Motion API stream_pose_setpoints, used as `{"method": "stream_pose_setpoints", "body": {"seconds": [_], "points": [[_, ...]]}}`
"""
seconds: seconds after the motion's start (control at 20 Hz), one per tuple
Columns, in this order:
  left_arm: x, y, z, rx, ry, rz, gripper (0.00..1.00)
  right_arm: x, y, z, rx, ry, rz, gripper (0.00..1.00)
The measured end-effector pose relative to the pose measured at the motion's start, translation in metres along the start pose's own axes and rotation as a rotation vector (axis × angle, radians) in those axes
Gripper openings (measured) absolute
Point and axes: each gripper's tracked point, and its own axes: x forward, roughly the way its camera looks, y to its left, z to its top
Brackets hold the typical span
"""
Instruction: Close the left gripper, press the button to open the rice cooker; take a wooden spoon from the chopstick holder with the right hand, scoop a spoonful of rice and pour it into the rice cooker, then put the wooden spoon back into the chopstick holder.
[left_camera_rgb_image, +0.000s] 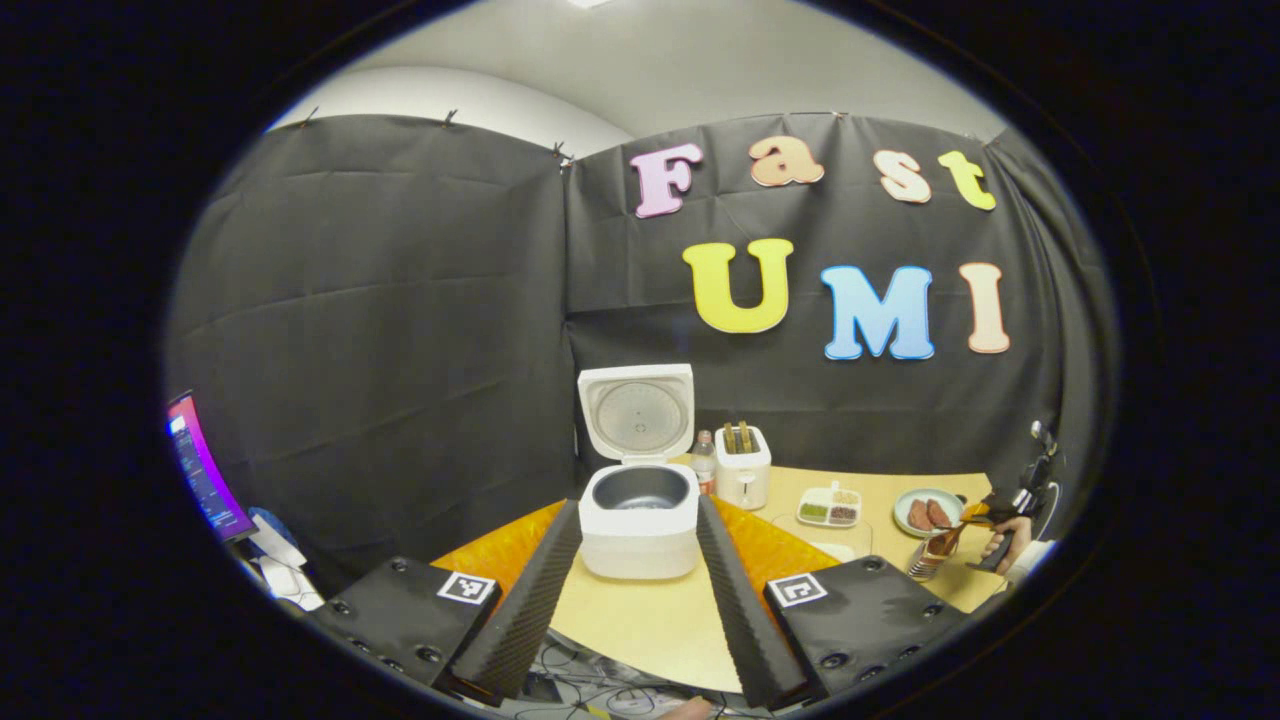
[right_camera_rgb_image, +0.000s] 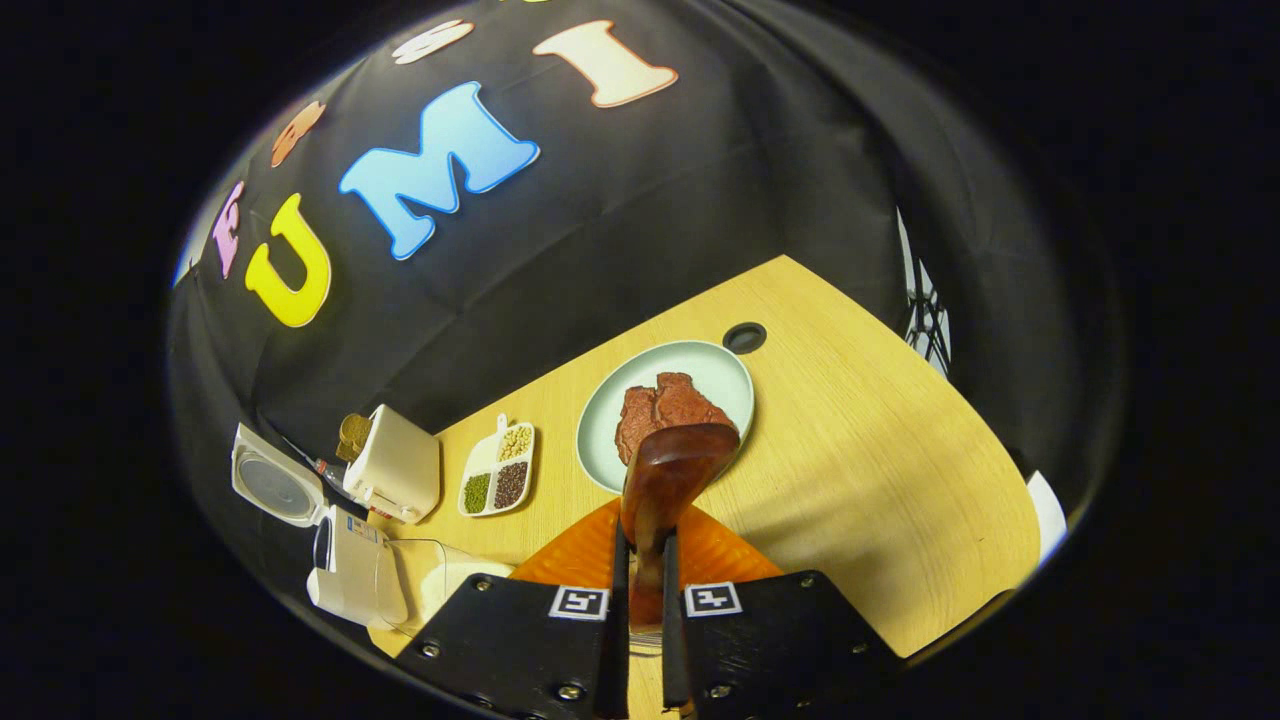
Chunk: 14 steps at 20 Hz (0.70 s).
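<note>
- My right gripper (right_camera_rgb_image: 641, 560) is clamped on the wooden spoon (right_camera_rgb_image: 665, 480), both fingers pressed against its handle; the bowl end stands up ahead of the fingers, in front of the plate (right_camera_rgb_image: 610, 415) of meat.
- In the left gripper view, that right gripper (left_camera_rgb_image: 985, 515) is at the far right edge, held by a hand (left_camera_rgb_image: 1005, 545), with the spoon above the chopstick holder (left_camera_rgb_image: 928, 562).
- My left gripper (left_camera_rgb_image: 640, 560) is released, fingers spread wide, nothing between them.
- The rice cooker (left_camera_rgb_image: 640, 520) sits on the worktop (left_camera_rgb_image: 640, 620) straight ahead between my left fingers, lid (left_camera_rgb_image: 637, 412) raised, inner pot exposed.
- A toaster (left_camera_rgb_image: 743, 465) stands just right of the cooker, a bottle (left_camera_rgb_image: 703, 460) between them.
- A divided dish (left_camera_rgb_image: 829, 507) of grains lies between toaster and plate.
</note>
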Motion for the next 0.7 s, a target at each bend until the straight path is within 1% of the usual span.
{"method": "stream_pose_setpoints", "body": {"seconds": [0.1,0.15,0.2,0.25,0.3,0.4,0.45,0.5,0.55,0.65,0.7], "points": [[0.001,-0.008,0.003,0.004,-0.004,-0.014,0.84,-0.003,-0.005,-0.001,0.037,0.011,-0.003,0.14],[0.001,-0.012,0.004,0.005,-0.008,-0.022,0.84,-0.005,-0.002,0.0,0.062,0.013,0.013,0.14],[0.002,-0.016,0.006,0.005,-0.012,-0.03,0.85,-0.01,0.002,0.0,0.09,0.014,0.038,0.17],[0.004,-0.019,0.008,0.002,-0.015,-0.038,0.86,-0.013,0.005,0.003,0.115,0.01,0.06,0.23],[0.004,-0.023,0.01,-0.004,-0.018,-0.046,0.87,-0.014,0.003,0.002,0.127,0.008,0.061,0.33],[0.006,-0.027,0.01,-0.008,-0.024,-0.06,0.81,-0.019,-0.007,0.0,0.111,0.006,0.031,0.47],[0.013,-0.027,0.014,-0.007,-0.031,-0.065,0.78,-0.024,-0.008,-0.002,0.103,0.012,0.027,0.51],[0.013,-0.03,0.018,-0.005,-0.039,-0.071,0.78,-0.03,-0.009,-0.005,0.094,0.018,0.028,0.58],[0.013,-0.031,0.019,-0.004,-0.046,-0.077,0.78,-0.036,-0.01,-0.007,0.086,0.02,0.029,0.6],[0.018,-0.03,0.021,-0.011,-0.056,-0.088,0.78,-0.05,-0.013,-0.006,0.077,0.003,0.025,0.72],[0.021,-0.029,0.023,-0.019,-0.061,-0.094,0.78,-0.06,-0.009,-0.005,0.082,-0.009,0.033,0.8]]}}
